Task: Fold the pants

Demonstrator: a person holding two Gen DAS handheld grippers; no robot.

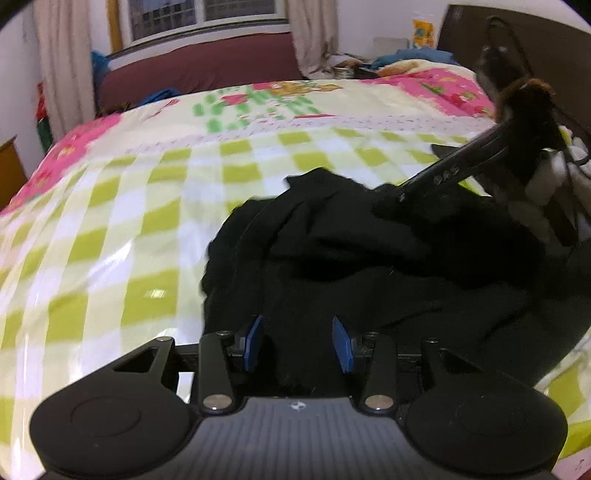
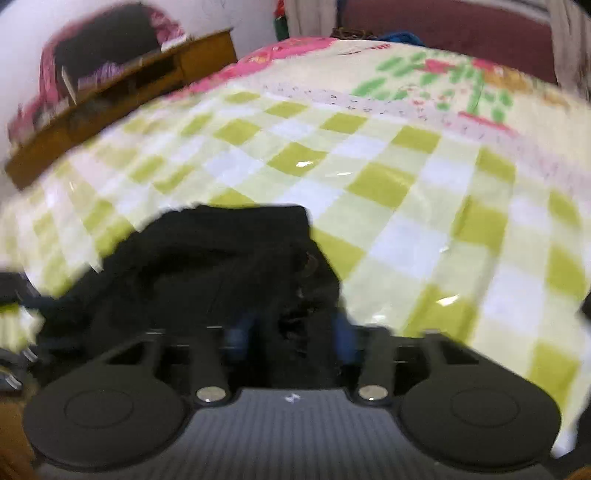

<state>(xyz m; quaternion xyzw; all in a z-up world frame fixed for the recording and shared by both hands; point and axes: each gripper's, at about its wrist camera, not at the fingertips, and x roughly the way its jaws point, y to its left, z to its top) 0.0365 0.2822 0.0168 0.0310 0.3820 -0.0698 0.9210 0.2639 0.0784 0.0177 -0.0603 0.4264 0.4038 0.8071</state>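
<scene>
**Black pants heaped on the checked bedspread, a gripper at each side**

The pants point(image 1: 369, 258) lie crumpled on the green-and-white checked bedspread point(image 1: 129, 221), just ahead of the left gripper point(image 1: 297, 341). Its blue pads point(image 1: 341, 343) stand moderately apart with dark cloth between them, not pressed. The right gripper point(image 2: 291, 332) sits over the same heap; its view is blurred, the blue pads look parted around dark cloth, and whether they pinch it cannot be told.

The pants' far edge ends on open checks, with bare bedspread beyond toward the pink border. Only the left view shows the right gripper's body point(image 1: 461, 166) reaching in over the cloth, and the dark headboard point(image 1: 517, 33). Only the right view shows a wooden cabinet point(image 2: 122, 96) beside the bed.
</scene>
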